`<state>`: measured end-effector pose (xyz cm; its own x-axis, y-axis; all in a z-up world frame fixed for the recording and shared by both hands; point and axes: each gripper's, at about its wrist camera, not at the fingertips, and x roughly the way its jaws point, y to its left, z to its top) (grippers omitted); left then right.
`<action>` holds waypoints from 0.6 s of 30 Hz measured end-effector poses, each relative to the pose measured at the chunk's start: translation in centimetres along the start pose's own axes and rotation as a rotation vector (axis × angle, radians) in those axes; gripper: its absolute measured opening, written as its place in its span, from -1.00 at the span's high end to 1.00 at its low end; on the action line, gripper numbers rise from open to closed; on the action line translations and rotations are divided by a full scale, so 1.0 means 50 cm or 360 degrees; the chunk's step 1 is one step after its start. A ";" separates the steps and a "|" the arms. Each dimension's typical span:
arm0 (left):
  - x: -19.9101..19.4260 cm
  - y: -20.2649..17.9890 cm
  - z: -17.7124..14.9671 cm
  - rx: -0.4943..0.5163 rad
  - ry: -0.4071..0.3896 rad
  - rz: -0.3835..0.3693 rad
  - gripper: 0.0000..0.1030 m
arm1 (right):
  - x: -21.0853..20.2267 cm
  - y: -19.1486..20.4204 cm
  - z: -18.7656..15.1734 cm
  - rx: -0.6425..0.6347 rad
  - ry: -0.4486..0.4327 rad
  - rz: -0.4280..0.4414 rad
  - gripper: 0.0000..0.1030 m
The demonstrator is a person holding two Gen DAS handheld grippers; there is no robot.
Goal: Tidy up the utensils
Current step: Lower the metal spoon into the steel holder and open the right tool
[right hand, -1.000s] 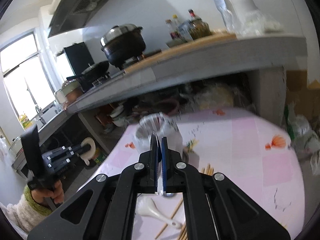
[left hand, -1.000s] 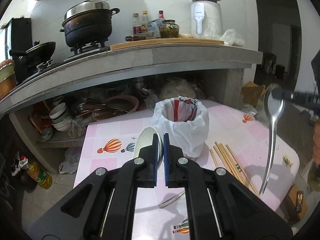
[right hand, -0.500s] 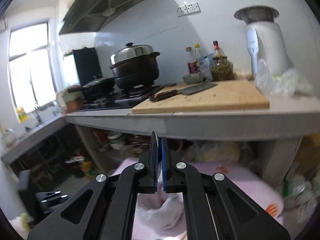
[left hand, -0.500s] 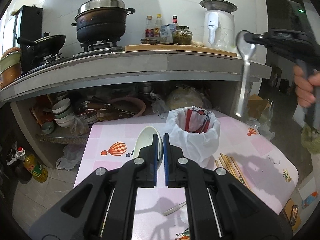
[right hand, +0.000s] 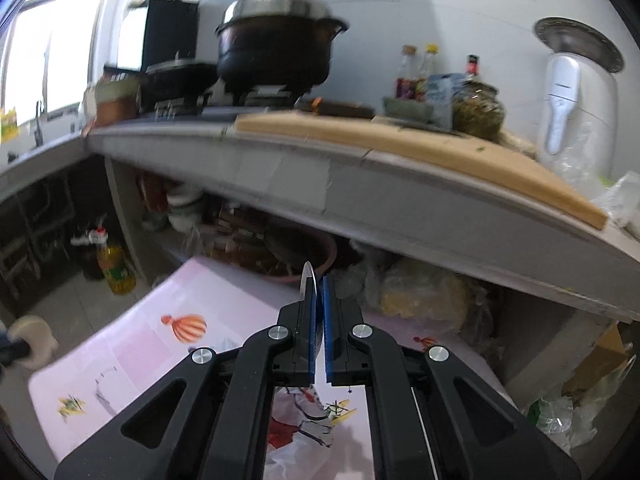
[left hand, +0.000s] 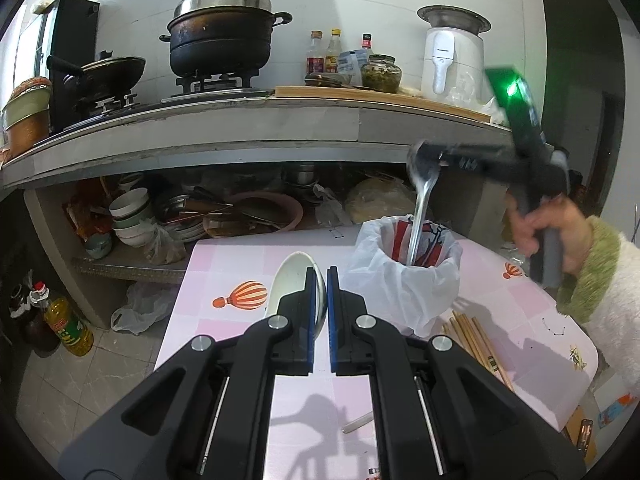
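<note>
Nearby, chopsticks (left hand: 476, 344) lie just beside the bag-lined container (left hand: 404, 280).

On the table (left hand: 240, 256) we see a bag-lined container (left hand: 404, 280) to the right, with a metal spoon (left hand: 420, 208) standing handle-down in it. A bowl (left hand: 294, 288) sits just left of it, chopsticks (left hand: 476, 340) lie to its near right. Behind runs a counter (left hand: 240, 140); on it, a pot (left hand: 222, 36) at left, bottles (left hand: 326, 52) at right.

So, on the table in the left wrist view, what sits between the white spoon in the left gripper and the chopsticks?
The bag-lined container, standing upright on the pink table between white spoon and chopsticks, seen in the left wrist view.
</note>
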<state>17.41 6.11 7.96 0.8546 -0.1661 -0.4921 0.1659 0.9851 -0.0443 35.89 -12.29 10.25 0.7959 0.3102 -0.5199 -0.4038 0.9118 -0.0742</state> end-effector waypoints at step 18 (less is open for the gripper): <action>-0.004 0.024 -0.014 -0.0039 0.0013 -0.0007 0.92 | 0.044 0.053 -0.066 -0.0099 0.0101 0.0162 0.92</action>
<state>17.12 7.36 7.39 0.8497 -0.1701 -0.4991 0.1575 0.9852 -0.0676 35.08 -10.09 6.10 0.7200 0.3807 -0.5802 -0.5096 0.8576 -0.0697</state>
